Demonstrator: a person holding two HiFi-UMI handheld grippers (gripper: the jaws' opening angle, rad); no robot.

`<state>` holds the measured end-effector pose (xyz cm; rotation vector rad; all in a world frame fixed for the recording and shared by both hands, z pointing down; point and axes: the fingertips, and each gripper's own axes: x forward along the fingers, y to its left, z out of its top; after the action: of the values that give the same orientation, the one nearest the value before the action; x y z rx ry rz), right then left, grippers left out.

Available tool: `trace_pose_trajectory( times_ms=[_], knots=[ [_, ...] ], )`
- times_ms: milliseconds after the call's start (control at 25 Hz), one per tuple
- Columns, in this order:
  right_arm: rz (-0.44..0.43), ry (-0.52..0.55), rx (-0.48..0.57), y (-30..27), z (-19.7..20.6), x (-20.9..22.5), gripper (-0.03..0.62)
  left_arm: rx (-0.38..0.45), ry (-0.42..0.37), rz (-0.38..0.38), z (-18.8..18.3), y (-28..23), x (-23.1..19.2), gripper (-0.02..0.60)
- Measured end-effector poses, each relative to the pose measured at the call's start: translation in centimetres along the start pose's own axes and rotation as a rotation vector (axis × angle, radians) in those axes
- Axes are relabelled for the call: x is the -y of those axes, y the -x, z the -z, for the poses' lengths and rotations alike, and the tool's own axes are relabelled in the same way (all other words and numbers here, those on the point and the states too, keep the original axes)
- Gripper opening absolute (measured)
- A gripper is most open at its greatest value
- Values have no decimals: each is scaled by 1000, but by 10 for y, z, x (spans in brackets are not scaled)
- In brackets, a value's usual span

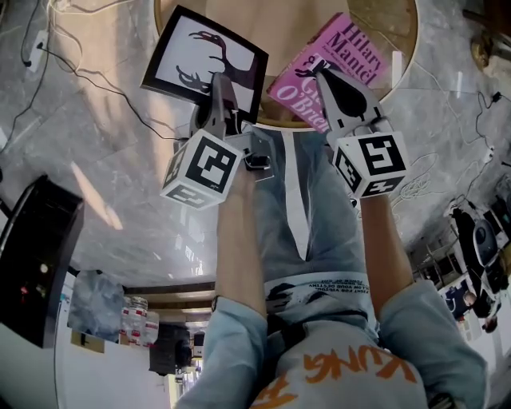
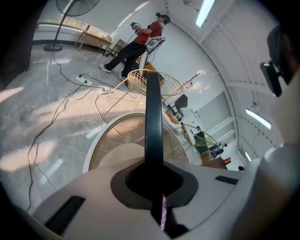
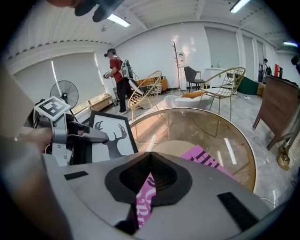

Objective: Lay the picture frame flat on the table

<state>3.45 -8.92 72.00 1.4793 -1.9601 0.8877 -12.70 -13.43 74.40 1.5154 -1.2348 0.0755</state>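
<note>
Bright interior recorded in three wide-angle views

Even illumination is supplied by ceiling strip lights (image 2: 205,11) and by a blind-covered window (image 3: 79,68); pale streaks are reflected on the polished floor (image 1: 96,200) and on the glass top of the table (image 3: 228,150). Shadows are kept soft and shallow. Strong barrel distortion and dark vignetted corners are seen in both gripper views, where the nearest foreground is rendered out of focus; the head view is sharp at centre and softer toward its lower edge

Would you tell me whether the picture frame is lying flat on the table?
No, tilted: the shut left gripper holds the picture frame by its edge, angled up beside the table.
</note>
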Motion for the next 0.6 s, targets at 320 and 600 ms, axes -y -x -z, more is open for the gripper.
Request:
trace_pose_trajectory(
  times_ms=[320,600],
  knots=[
    [-7,-27,-1,-11,5,4,-2,42,163,61,-15,-27,-1,25],
    [-11,-45,-3,-19,3,8,-3,45,249,94,-21,-58,2,25]
  ],
)
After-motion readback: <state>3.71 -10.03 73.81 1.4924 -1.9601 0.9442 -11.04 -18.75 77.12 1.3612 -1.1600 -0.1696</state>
